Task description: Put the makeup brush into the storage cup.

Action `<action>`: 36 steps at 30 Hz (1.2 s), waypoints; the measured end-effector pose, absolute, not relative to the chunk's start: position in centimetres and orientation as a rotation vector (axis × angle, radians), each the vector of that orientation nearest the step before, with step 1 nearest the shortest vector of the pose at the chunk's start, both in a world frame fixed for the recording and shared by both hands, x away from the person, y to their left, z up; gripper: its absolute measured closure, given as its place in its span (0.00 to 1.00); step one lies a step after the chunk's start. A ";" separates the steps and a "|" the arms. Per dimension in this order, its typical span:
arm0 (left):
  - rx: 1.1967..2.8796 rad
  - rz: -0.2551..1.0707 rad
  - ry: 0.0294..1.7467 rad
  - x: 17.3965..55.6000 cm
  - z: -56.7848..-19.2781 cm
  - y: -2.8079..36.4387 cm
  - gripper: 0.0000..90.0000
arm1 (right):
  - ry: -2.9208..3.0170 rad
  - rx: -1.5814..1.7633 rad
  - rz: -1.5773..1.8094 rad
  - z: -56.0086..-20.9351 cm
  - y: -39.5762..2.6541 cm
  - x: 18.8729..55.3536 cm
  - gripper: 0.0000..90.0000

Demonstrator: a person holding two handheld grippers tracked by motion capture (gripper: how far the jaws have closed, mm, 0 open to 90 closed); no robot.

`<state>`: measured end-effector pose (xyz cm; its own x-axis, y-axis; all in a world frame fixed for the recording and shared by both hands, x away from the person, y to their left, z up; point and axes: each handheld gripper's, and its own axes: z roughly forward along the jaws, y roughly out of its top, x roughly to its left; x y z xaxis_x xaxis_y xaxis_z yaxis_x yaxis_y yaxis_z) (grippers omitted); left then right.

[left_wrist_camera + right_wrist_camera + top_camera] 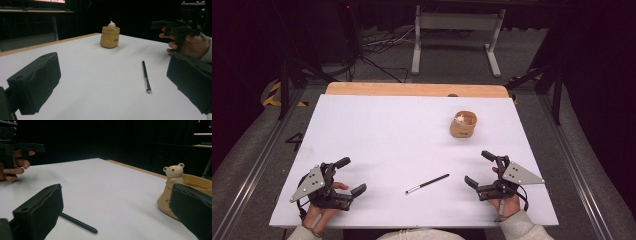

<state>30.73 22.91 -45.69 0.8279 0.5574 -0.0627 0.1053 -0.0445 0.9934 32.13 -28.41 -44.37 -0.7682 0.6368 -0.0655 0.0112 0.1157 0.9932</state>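
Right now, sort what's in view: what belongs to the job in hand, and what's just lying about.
Job in hand:
- black pen, lying between the two tongs
- tan bear-figure pot
- left tongs, open
- right tongs, open

Lying about:
- white table board underneath
- white stand behind
- floor cables

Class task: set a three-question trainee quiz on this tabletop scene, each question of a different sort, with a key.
1. True or false: the black pen lies flat on the white table between the left gripper and the right gripper.
2. What small figure peeks from the tan holder? A bear, B duck, C car.
3. Fill in: both grippers' jaws stand ____, with nothing between them.

Key: 1 true; 2 A; 3 open.
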 end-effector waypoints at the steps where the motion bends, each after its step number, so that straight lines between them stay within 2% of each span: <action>1: 1.594 0.395 0.537 30.7 -45.7 22.9 0.00 | 1.915 0.627 1.698 -44.4 -28.4 32.1 0.00; 28: 1.618 0.395 0.522 30.5 -45.2 22.5 0.01 | 1.921 0.649 1.692 -44.2 -28.7 32.1 0.00; 36: 1.623 0.395 0.515 30.5 -45.2 22.4 0.01 | 1.948 0.621 1.728 -43.7 -27.2 32.3 0.00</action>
<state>30.50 22.41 -45.19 0.8378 0.5442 -0.0436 0.0995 -0.0738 0.9923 32.31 -27.21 -43.66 -0.7923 0.6087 -0.0423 0.0306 0.1088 0.9936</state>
